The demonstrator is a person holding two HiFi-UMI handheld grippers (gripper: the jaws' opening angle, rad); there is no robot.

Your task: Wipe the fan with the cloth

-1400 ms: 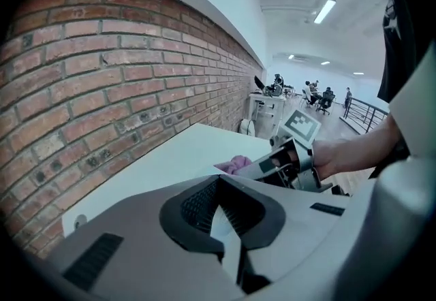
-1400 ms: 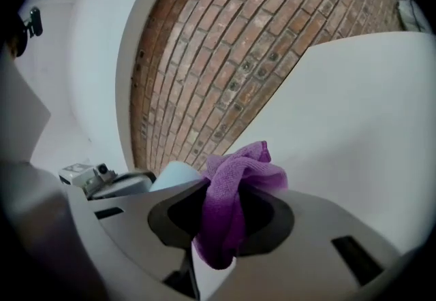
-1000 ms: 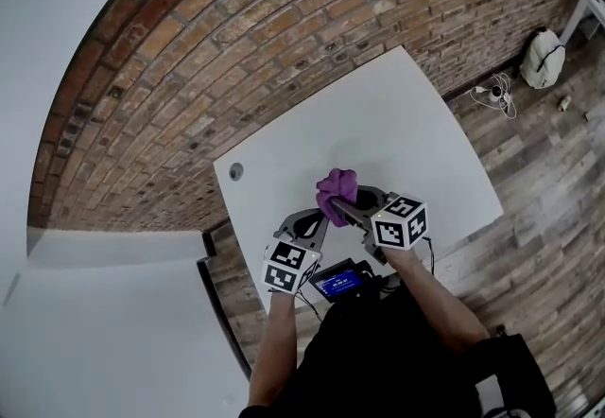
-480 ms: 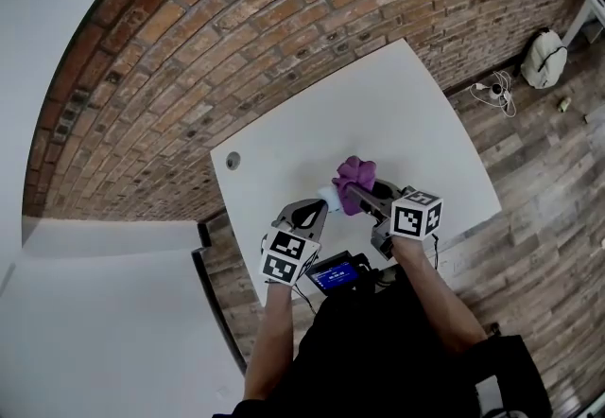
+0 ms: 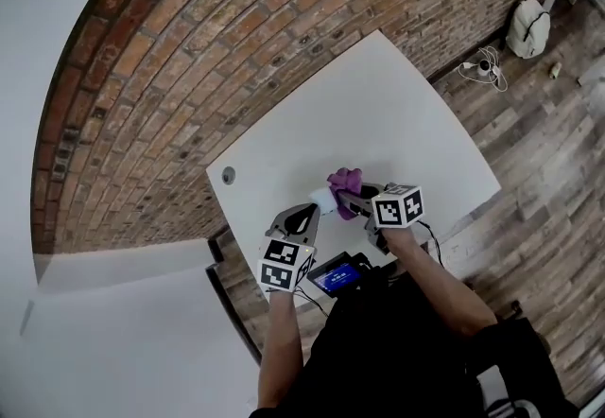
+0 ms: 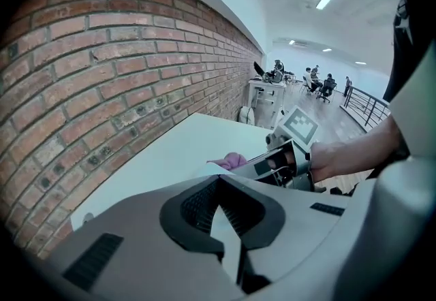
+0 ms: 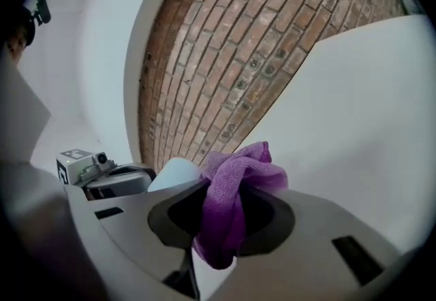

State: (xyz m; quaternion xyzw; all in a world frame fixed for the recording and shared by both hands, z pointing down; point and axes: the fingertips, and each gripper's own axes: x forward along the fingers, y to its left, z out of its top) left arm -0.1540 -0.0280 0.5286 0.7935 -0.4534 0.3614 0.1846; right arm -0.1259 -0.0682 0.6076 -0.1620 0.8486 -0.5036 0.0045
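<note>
Head view gives us the lot from above: a big curved sweep of brick wall [image 5: 236,47] up top, wooden floor [image 5: 548,142] off to the right, and the white worktop [image 5: 397,113] square in the middle, with the person [image 5: 397,350] in dark clothing standing at its near edge. Both arms reach out over that edge. The left gripper [image 5: 310,211] angles down toward the worktop. Its own view shows the jaws drawn together with a thin pale sliver of the fan [image 5: 324,201] nipped between them, so the fan sits low over the near part of the worktop, right between the two grippers. The right gripper [image 5: 354,199] comes in from the other side, lying close to level, jaws clamped on the purple cloth [image 5: 345,184]. The right gripper view shows that cloth bunched up and spilling above and below the jaws. The cloth lies just beside the fan, on its right in the head view, though I cannot tell whether they actually touch. Smaller bits: a white bag [image 5: 525,26] and a tangle of cable [image 5: 482,66] on the floor, and a little round hole [image 5: 227,175] near the worktop's left corner.
</note>
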